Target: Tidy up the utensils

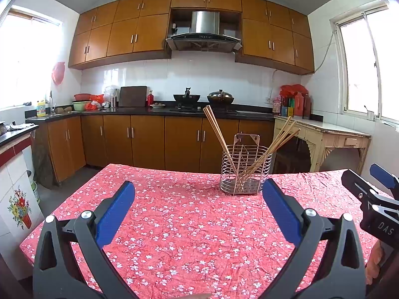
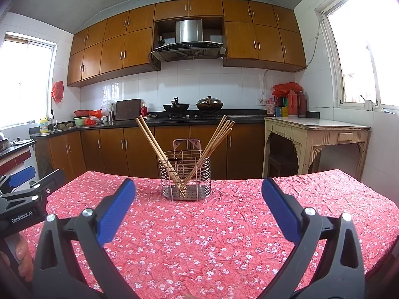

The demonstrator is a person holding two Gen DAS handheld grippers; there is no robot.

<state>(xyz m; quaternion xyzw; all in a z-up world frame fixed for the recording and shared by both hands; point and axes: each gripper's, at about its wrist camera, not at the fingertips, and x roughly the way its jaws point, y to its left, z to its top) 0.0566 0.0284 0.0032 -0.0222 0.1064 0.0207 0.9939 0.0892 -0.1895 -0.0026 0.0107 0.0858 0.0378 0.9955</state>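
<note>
A kitchen seen from the left wrist: a counter (image 1: 174,224) draped in a red cloth with small white blossoms fills the lower frame, backed by orange-brown wall cabinets (image 1: 119,37), a steel range hood (image 1: 204,33) at 12 o'clock and a black worktop carrying two woks (image 1: 203,97). A cream side table (image 1: 324,134) stands under the window at 3 o'clock. The wire utensil holder (image 1: 245,172) sits upright on the cloth at about 1 o'clock from the left hand-held gripper (image 1: 198,199), with wooden chopsticks (image 1: 219,134) leaning out in two bunches, one to the left and one to the right. The left hand-held gripper hangs above the cloth with its blue pads (image 1: 117,211) spread wide and nothing between them. The other hand-held gripper's black body enters at 3 o'clock, too cropped here to judge its opening.

From the right wrist, the same floral counter (image 2: 212,236) runs to the cabinet fronts, the range hood (image 2: 188,37) again at 12 o'clock and the side table (image 2: 316,134) at 2 o'clock. The utensil holder (image 2: 184,177) stands near the far edge at 12 o'clock, well apart from the right hand-held gripper (image 2: 198,199); its chopsticks (image 2: 154,139) cross in a V, apparently meeting at the perforated base. The right hand-held gripper's blue pads (image 2: 281,209) stand wide apart, gripping nothing and clear of the cloth. The left hand-held gripper (image 2: 27,189) shows at 9 o'clock, with the fingers of the hand holding it just below.
</note>
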